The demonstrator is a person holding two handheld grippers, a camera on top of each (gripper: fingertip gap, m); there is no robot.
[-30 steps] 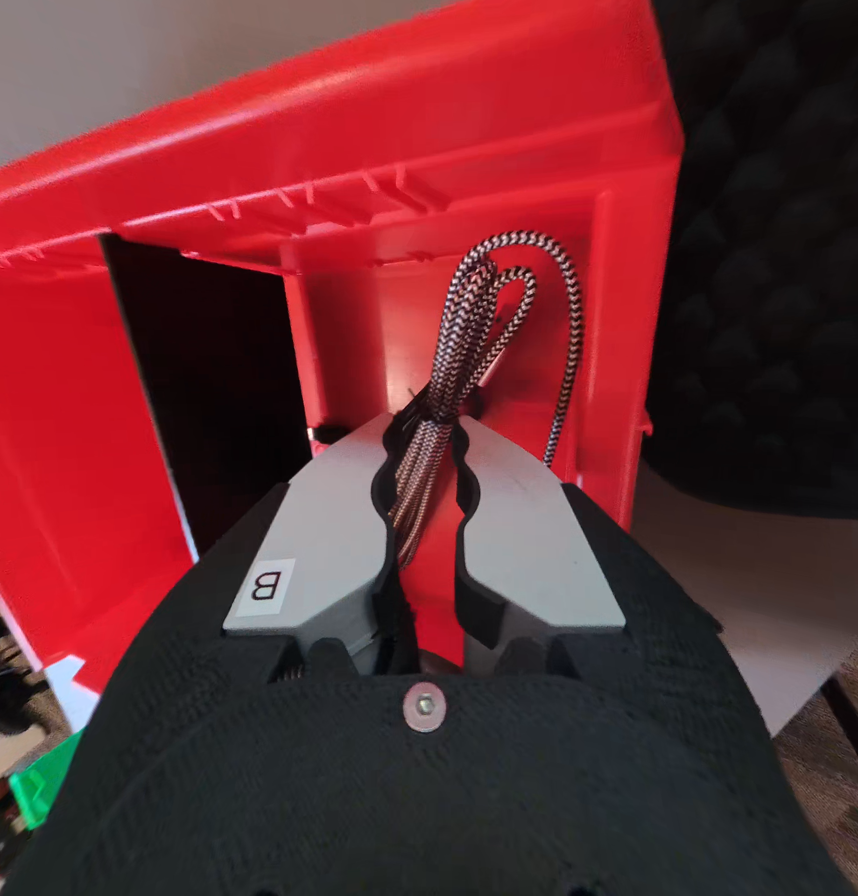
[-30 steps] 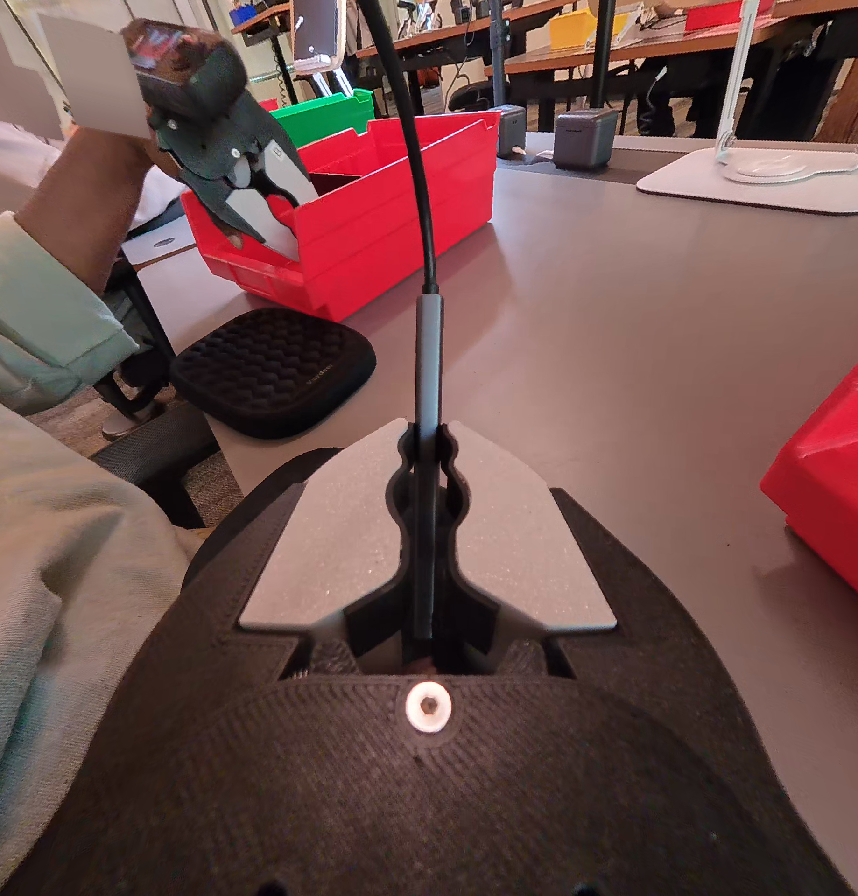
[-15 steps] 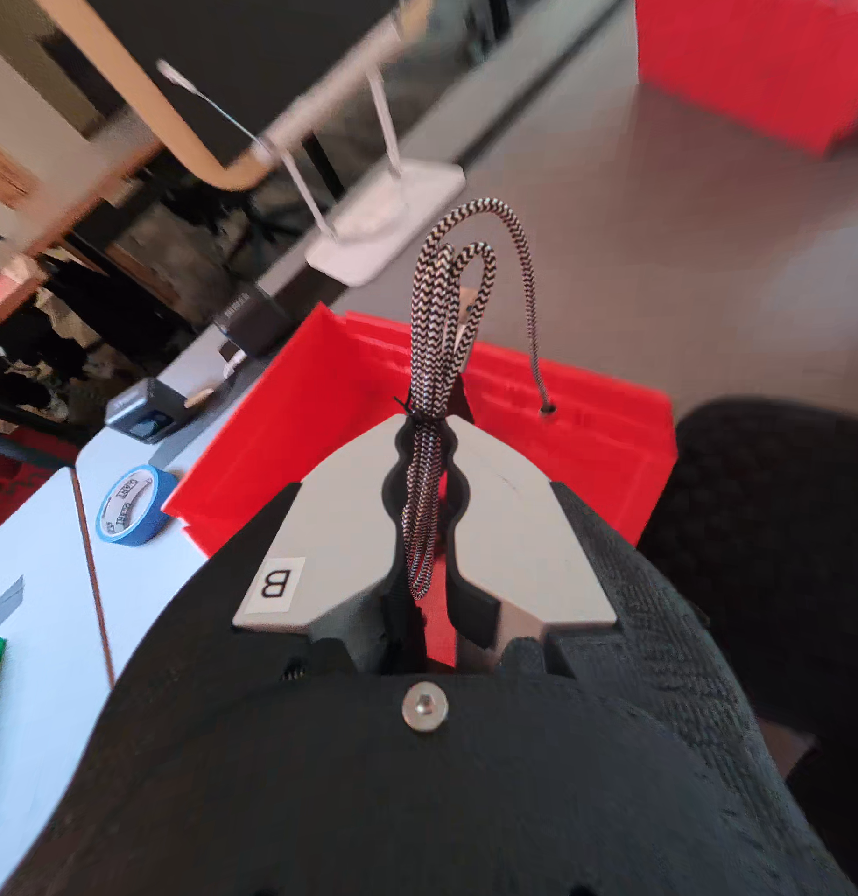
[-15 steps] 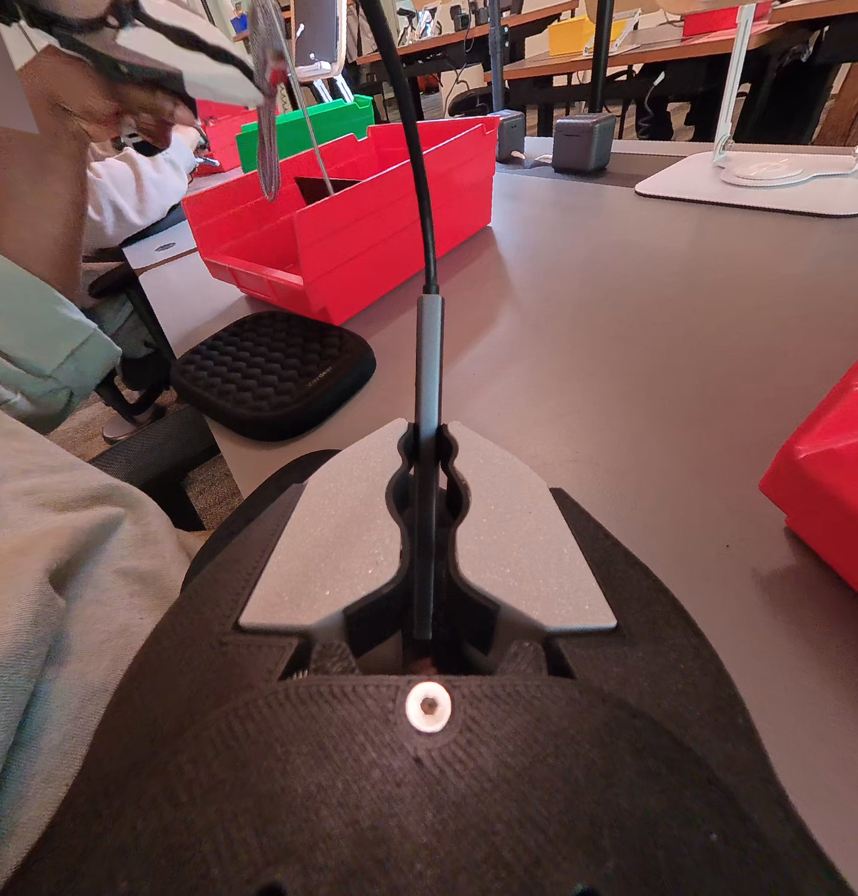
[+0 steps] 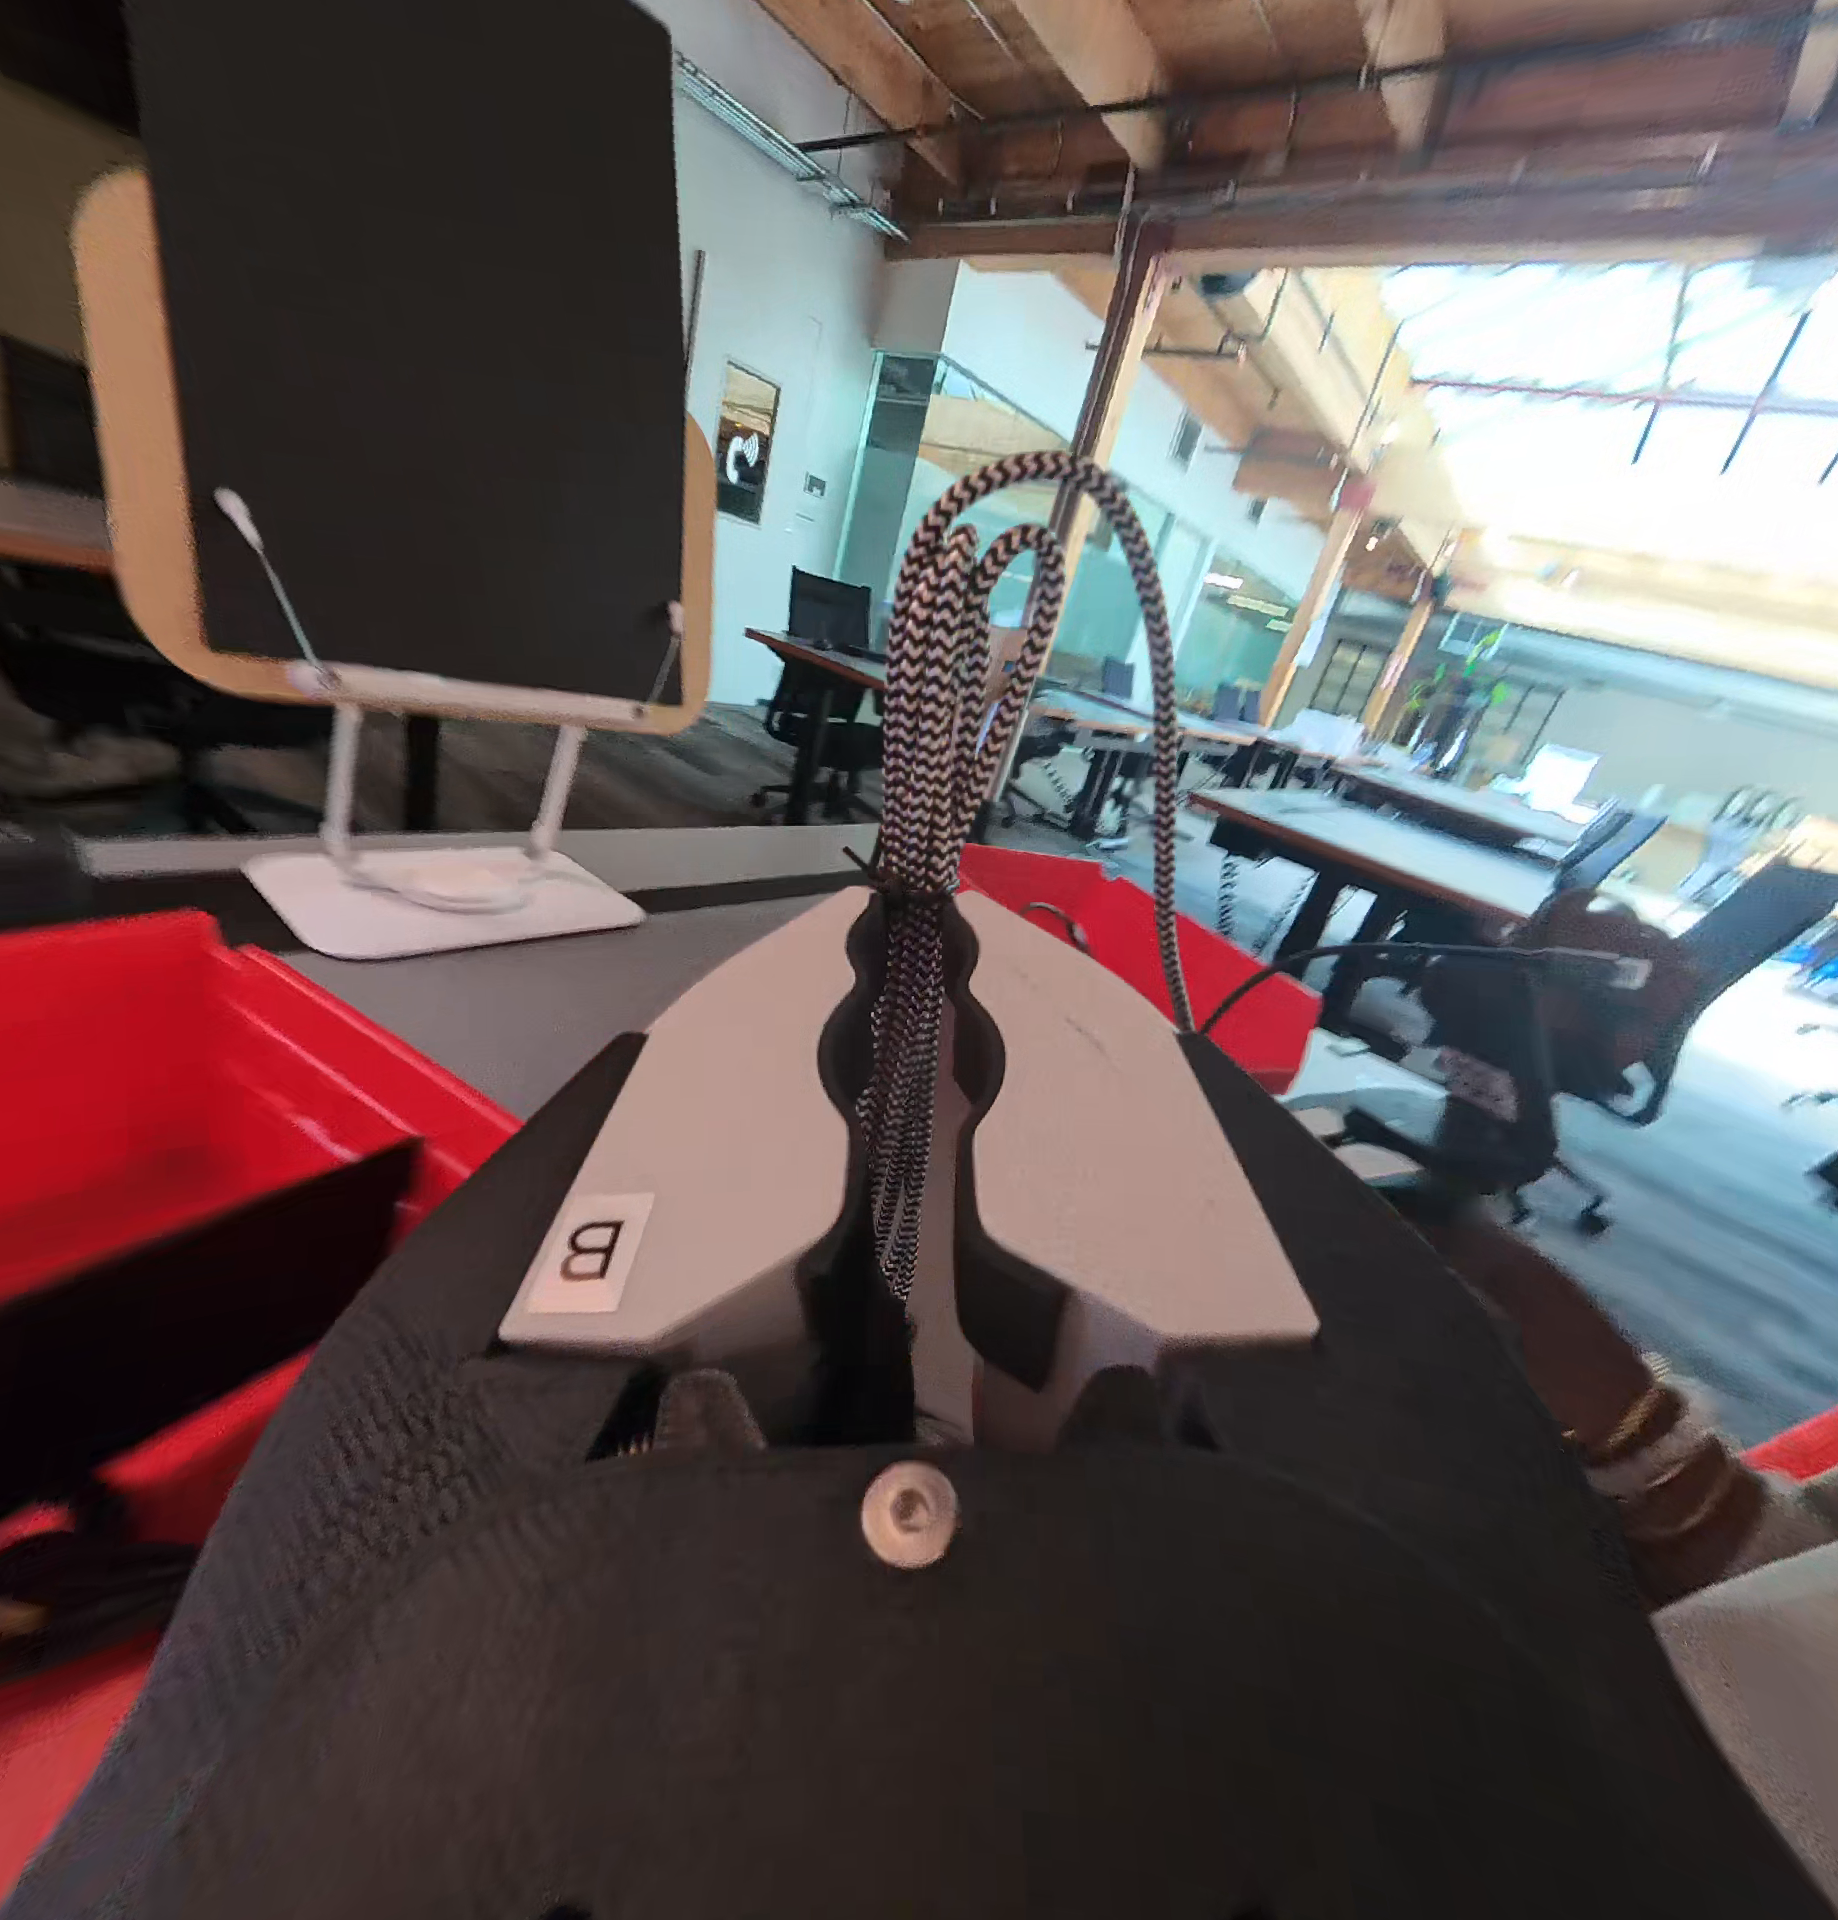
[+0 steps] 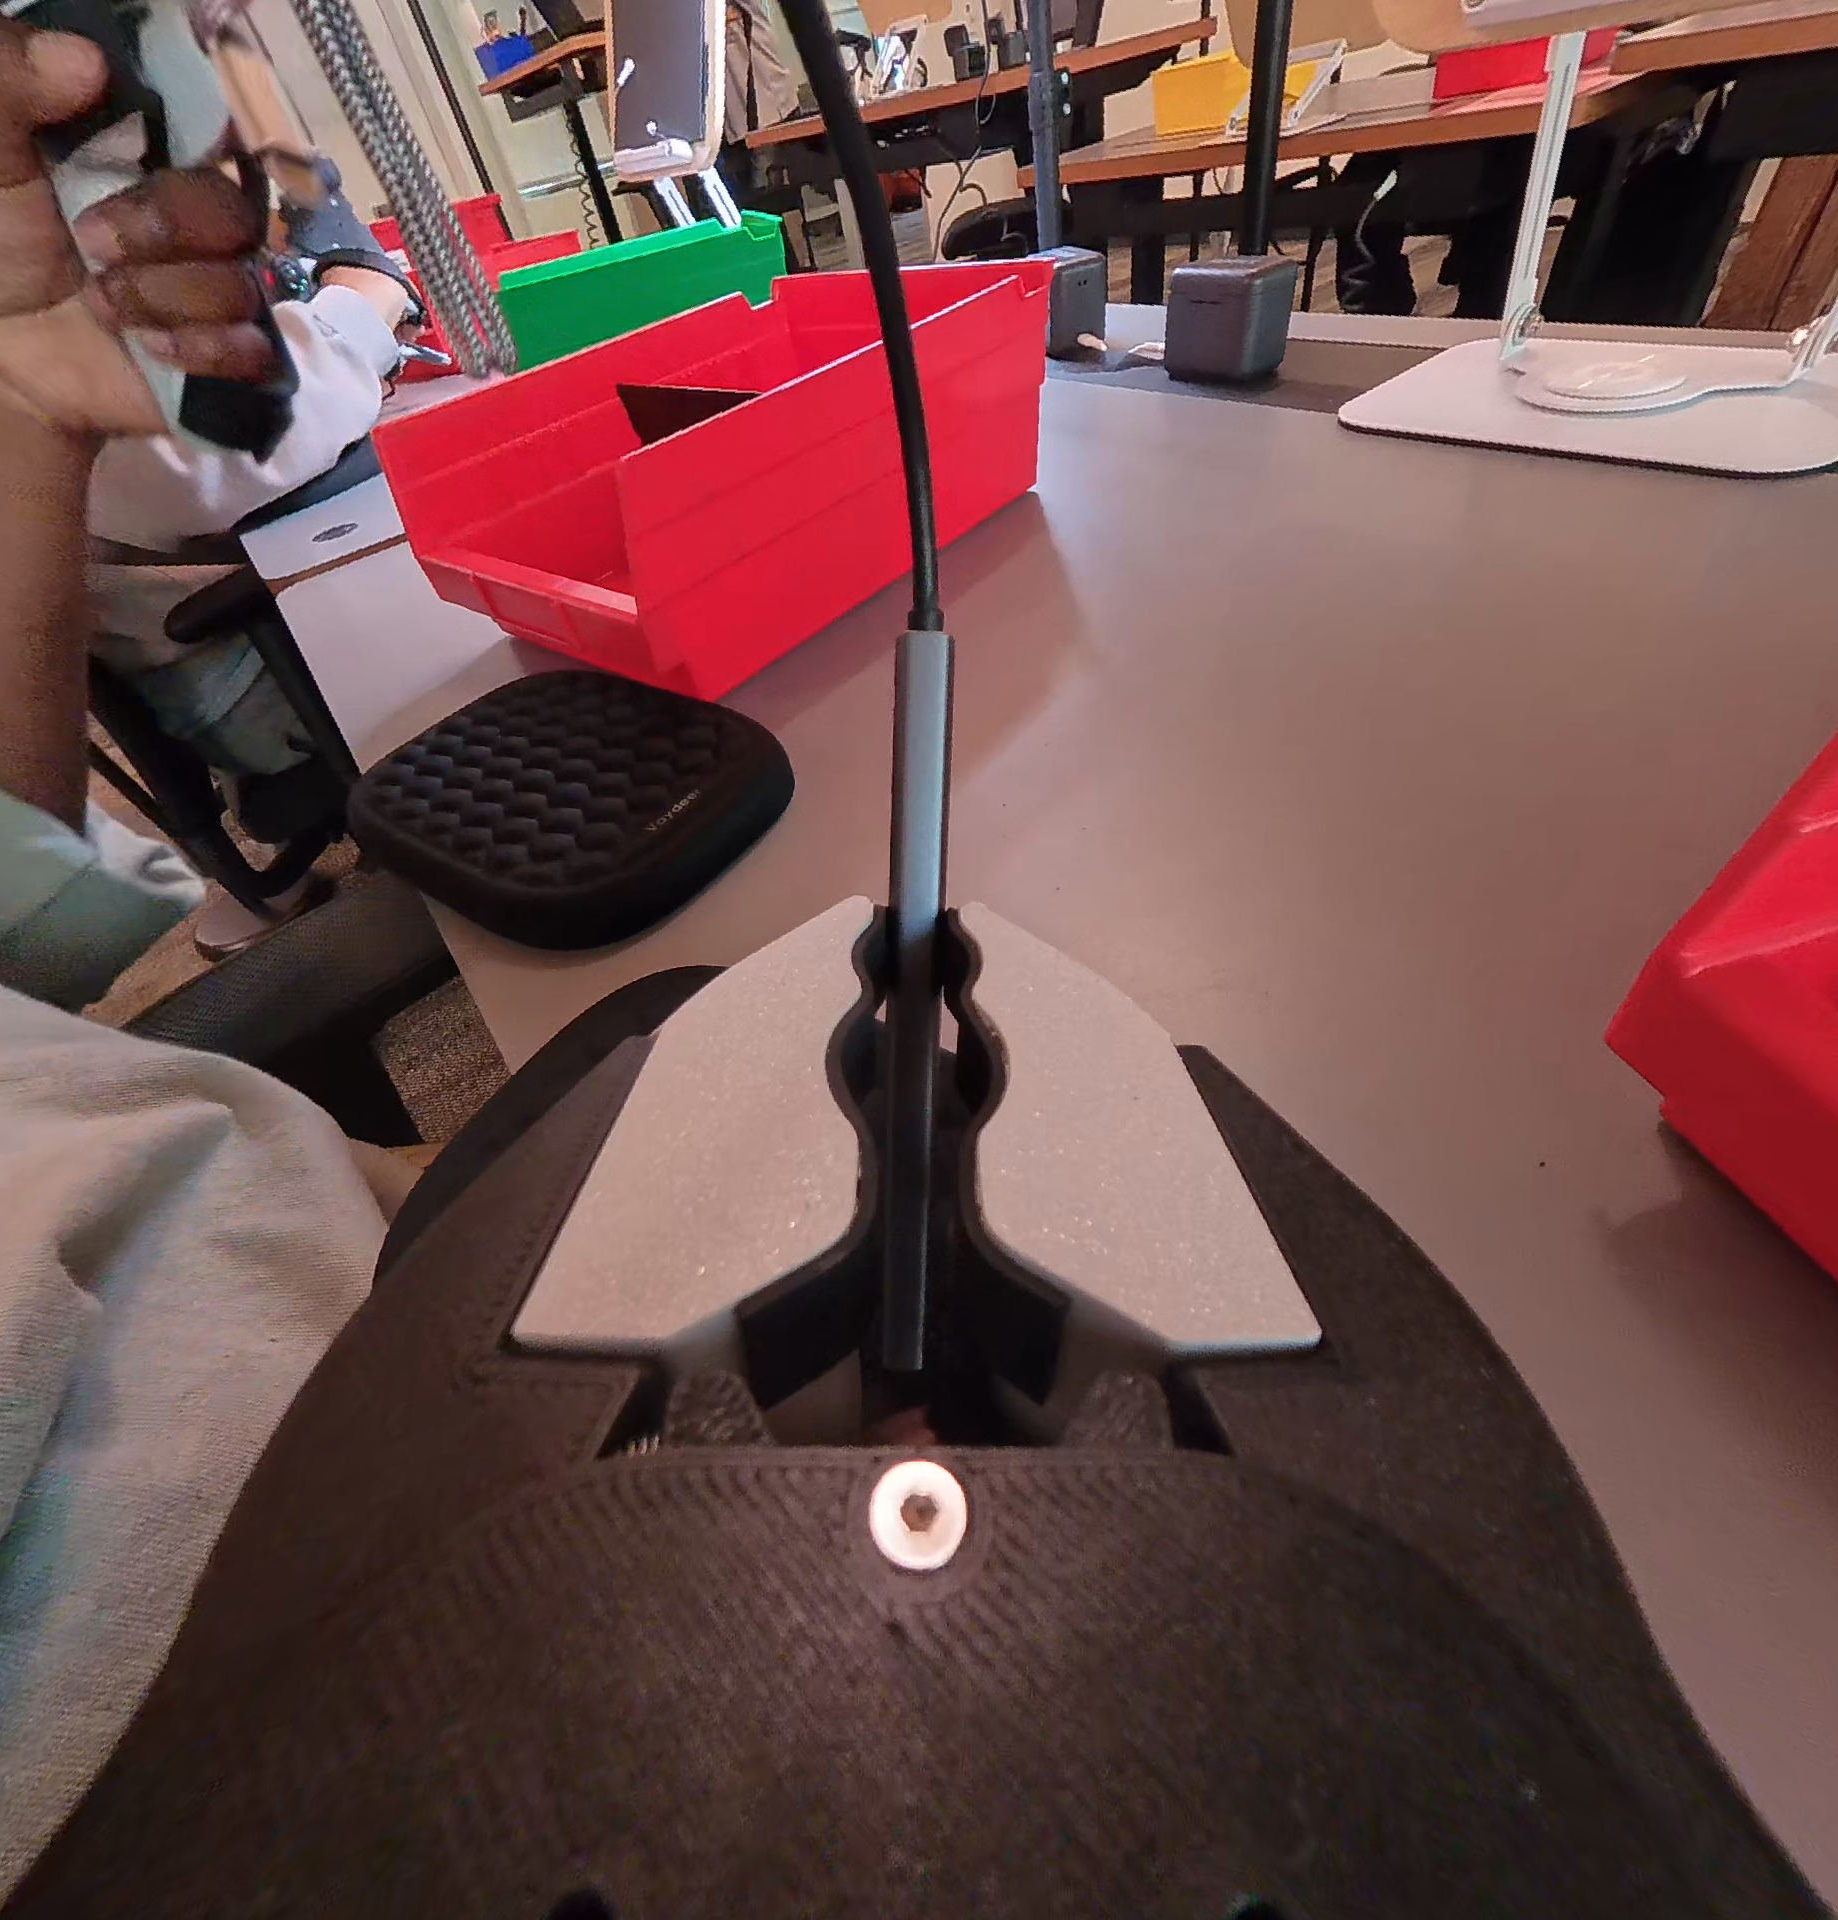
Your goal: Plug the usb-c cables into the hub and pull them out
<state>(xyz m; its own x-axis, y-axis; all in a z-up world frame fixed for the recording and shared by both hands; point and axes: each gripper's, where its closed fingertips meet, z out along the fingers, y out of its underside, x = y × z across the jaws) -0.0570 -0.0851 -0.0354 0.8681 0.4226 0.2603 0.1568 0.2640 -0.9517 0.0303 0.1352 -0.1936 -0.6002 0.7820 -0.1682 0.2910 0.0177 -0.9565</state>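
Between the left gripper fingers sits a clamped bundled braided cable, plug ends hidden. Right gripper pinches the grey hub edge-on; ports unseen.

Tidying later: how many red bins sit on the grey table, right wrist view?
2: one red bin beyond the black pad, another red bin cut off at right edge. Others may be hidden.

The left hand-held gripper clamps a bundled braided cable above a red bin.
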